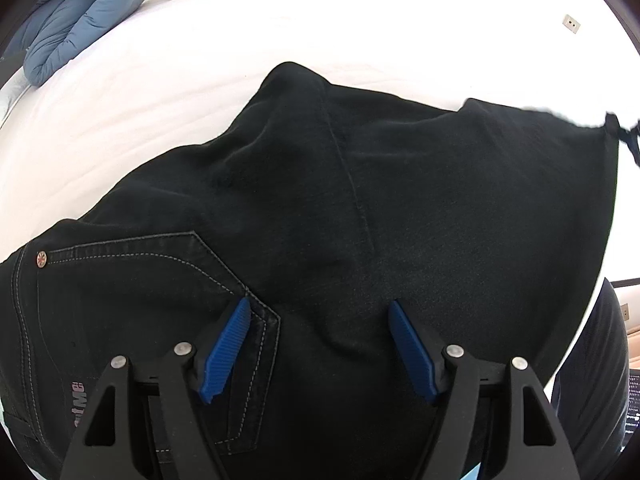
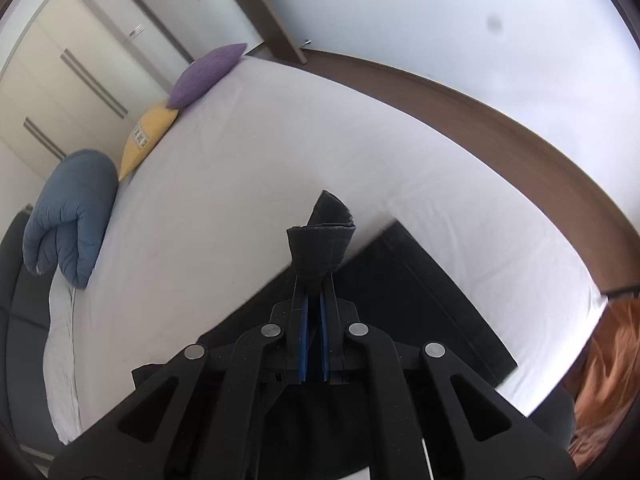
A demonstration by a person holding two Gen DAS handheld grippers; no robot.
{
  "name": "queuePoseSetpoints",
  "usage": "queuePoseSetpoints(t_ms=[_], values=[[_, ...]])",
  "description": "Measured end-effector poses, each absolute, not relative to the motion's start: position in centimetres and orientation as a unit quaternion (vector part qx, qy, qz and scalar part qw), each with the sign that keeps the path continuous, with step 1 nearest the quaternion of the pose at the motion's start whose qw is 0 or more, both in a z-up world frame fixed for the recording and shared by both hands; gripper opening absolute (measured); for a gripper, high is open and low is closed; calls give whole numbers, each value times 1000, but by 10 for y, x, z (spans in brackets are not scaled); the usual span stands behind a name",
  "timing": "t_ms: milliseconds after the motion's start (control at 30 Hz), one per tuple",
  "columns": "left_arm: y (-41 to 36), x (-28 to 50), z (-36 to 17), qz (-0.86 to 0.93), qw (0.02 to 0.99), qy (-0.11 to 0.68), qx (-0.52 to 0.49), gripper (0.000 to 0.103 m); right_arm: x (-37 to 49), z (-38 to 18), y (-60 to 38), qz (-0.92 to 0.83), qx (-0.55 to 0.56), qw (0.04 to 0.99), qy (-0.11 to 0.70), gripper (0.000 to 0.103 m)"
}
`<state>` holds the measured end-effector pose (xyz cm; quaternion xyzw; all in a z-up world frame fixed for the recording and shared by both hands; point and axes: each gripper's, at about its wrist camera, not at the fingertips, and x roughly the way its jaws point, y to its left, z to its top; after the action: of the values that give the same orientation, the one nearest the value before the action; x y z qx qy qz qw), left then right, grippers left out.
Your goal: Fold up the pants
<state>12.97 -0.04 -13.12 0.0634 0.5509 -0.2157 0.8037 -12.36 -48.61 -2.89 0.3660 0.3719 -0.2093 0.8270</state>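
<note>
Black denim pants [image 1: 360, 208] lie spread on a white bed [image 1: 160, 80], back pocket with white stitching at lower left. My left gripper [image 1: 320, 312] is open just above the seat of the pants, its blue pads [image 1: 228, 344] apart and holding nothing. In the right wrist view my right gripper [image 2: 314, 280] is shut on a bunched hem of the pants [image 2: 320, 240], lifted above the bed [image 2: 280, 140]. A flat black part of the pants [image 2: 420, 300] lies below it.
A rolled blue duvet [image 2: 68, 216], a yellow cushion [image 2: 146, 136] and a purple cushion [image 2: 208, 72] lie along the bed's far side. A brown bed frame [image 2: 520, 132] runs along the wall. White wardrobes [image 2: 60, 80] stand behind.
</note>
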Motion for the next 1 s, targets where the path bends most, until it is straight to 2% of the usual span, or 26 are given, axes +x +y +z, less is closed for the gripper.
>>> queuePoseSetpoints(t_ms=[100,333,567,1000], values=[[-5,132,-131,-213,800,556,66,73,-166,-66,-500,-231,428,801,350,4],[-21,136,-130,-201,798,563,82,80,-206,-126,-521,-255,478,768,341,1],[-39,135,-123,-186,798,565,97,87,-214,-133,-508,-248,514,755,322,1],[-45,125,-120,-173,806,559,86,87,-211,-136,-502,-246,497,763,331,1]])
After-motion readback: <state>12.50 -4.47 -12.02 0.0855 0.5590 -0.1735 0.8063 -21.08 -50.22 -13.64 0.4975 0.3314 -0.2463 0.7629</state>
